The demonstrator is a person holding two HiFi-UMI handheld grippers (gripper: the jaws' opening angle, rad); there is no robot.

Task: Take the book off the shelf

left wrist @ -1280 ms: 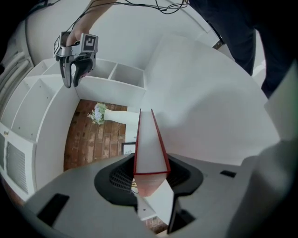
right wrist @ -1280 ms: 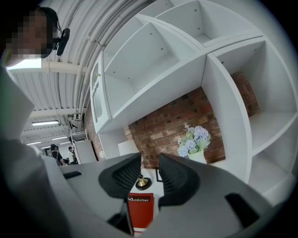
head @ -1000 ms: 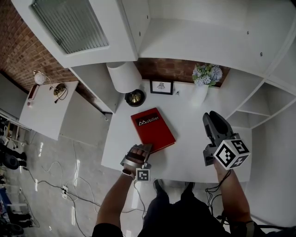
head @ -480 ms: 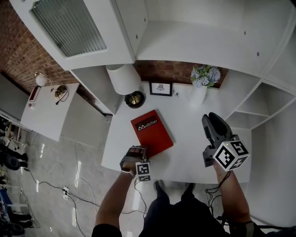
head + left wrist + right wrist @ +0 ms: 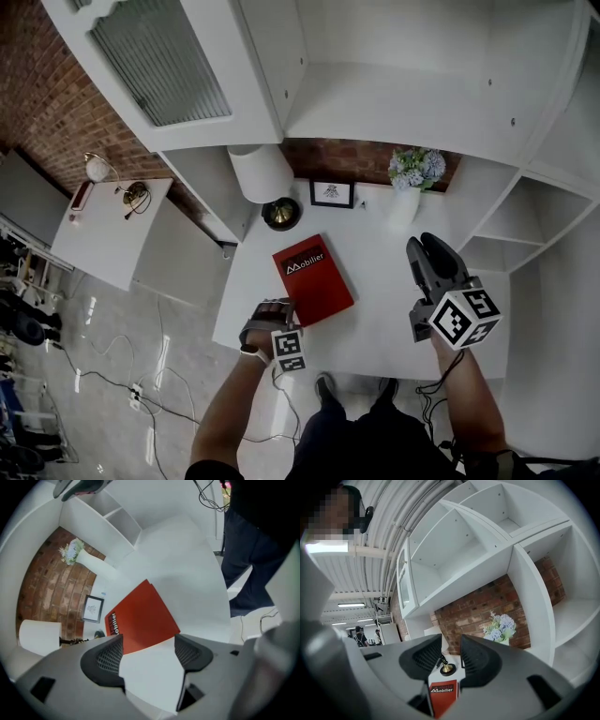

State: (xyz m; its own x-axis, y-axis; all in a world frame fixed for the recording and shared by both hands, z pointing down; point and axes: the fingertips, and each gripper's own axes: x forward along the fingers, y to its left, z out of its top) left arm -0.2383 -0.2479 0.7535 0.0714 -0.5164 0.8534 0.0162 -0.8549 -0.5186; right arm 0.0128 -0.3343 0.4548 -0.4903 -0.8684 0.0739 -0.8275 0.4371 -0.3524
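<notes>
The red rectangular book (image 5: 313, 279), lettered "Mobilier", lies flat on the smooth white table (image 5: 384, 314). The left gripper (image 5: 147, 645) has just opened wide, empty (right gripper (image 5: 450, 645): narrow gap, empty).

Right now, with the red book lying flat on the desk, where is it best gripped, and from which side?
Likely the book's near corner, which points toward the desk's front edge. The book lies flat, cover up and turned askew, so from above there is nothing to pinch. Come in low from the front, jaws spanning its thickness.
</notes>
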